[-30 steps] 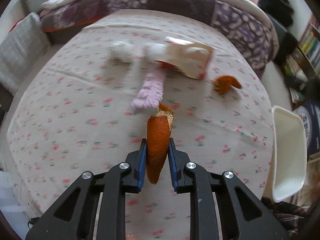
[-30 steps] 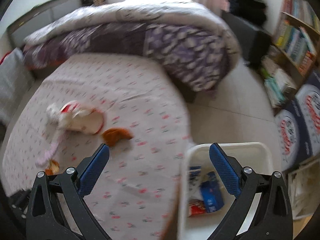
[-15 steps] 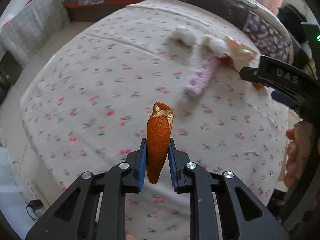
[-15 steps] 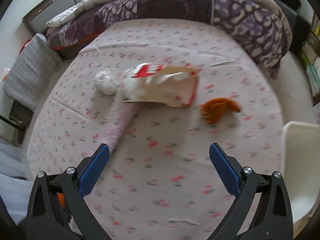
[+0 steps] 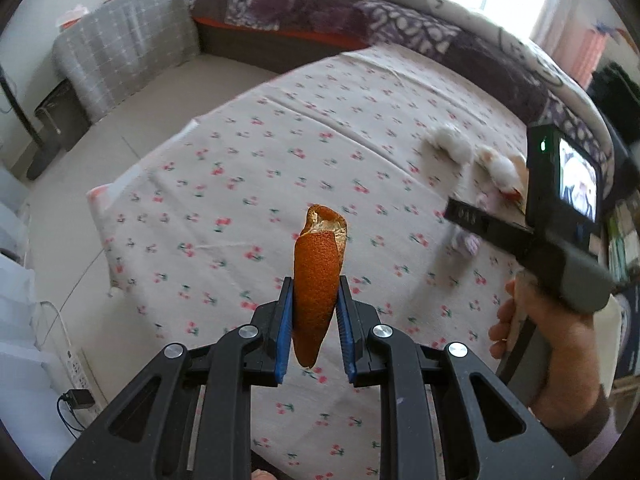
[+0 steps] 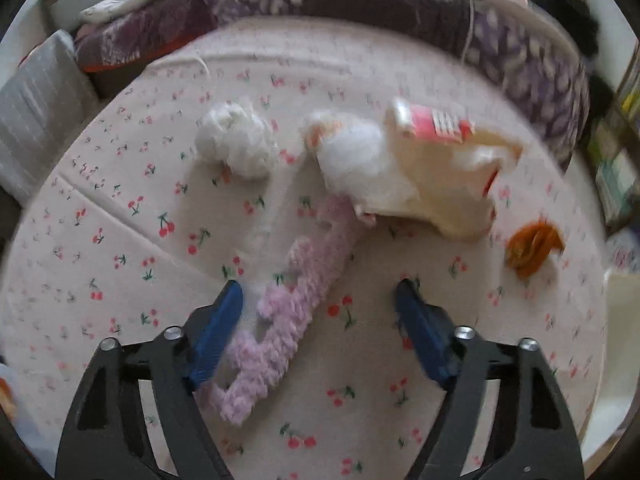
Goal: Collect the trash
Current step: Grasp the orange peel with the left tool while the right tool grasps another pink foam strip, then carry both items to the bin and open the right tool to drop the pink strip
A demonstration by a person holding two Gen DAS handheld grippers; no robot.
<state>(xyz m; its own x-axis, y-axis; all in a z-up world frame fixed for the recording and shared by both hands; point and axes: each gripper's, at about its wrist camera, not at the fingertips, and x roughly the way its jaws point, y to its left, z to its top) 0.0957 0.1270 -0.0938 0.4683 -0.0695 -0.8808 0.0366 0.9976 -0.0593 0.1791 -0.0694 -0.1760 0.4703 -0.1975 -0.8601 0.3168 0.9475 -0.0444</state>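
Bedsheet [image 6: 120, 240]: pale cotton printed with small red cherries, spread flat over the mattress; all the loose trash lies on it.
Quilt [image 6: 360, 4]: purple and grey patterned, bunched along the far edge of the bed.
Cushion [image 5: 124, 56]: grey checked, propped at the far left of the bed in the left wrist view.
Left gripper [image 5: 315, 322]: black frame with blue pads, clamped tight on an orange peel strip [image 5: 316, 280]; the strip stands upright between the pads, its curled pale inside showing at the top, lifted clear of the sheet.
Right gripper [image 6: 320, 312]: blue-padded jaws closing, part-way apart, above the sheet; the near end of the pink fuzzy strip sits between them by the left pad, pads not pressing on it. Seen from the left wrist camera, a hand [image 5: 532, 320] carries it at the right.
Torn wrapper [image 6: 440, 168]: cream paper with a red and white printed band, crumpled, mid-bed.
Pink fuzzy strip [image 6: 288, 312]: lilac-pink knitted length, lying diagonally, its far end touching the wrapper.
Tissue wad [image 6: 236, 144]: white, crumpled, left of the wrapper, apart from it.
Second tissue wad [image 6: 352, 148]: white, resting against the wrapper's left end.
Loose orange peel [image 6: 534, 246]: curled piece on the sheet, right of the wrapper, near the bed's edge.
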